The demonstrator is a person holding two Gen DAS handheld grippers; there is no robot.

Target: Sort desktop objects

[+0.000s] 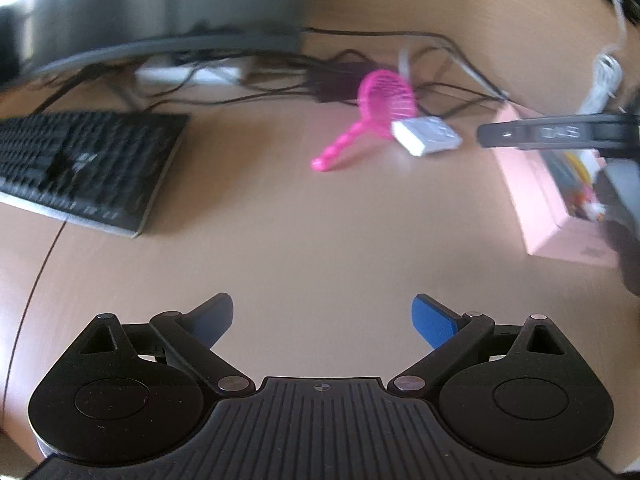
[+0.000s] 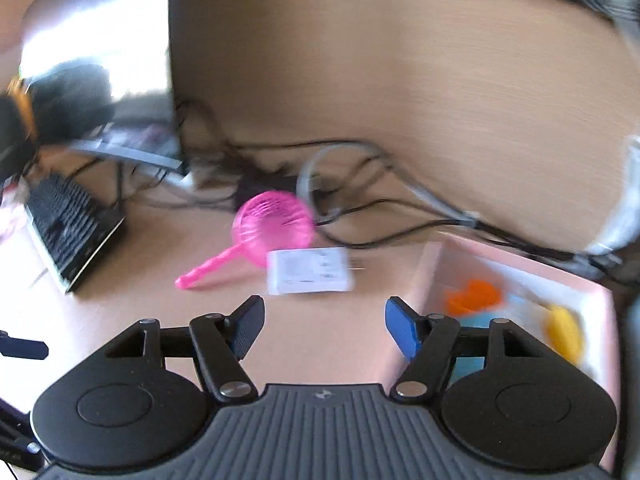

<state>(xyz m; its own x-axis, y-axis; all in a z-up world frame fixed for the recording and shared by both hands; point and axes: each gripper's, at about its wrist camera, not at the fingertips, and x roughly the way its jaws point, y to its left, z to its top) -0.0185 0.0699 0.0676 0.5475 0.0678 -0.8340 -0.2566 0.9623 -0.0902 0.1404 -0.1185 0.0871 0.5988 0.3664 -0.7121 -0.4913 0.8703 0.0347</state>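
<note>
The left gripper (image 1: 322, 320) hangs above the desk, its blue-padded fingers (image 1: 434, 322) spread wide with nothing between them. The right gripper (image 2: 324, 330) is likewise wide apart and empty, tilted down over the surface. Its dark finger (image 1: 560, 134) shows blurred at the right edge of the left wrist view.

Office desk, black keyboard (image 1: 86, 168), monitor stand (image 1: 168, 46), tangled cables (image 1: 360, 76)

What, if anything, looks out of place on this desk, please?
The pink toy strainer and white charger lie loose on the desk, right by the cable tangle, while other small items sit inside the pink box.
</note>
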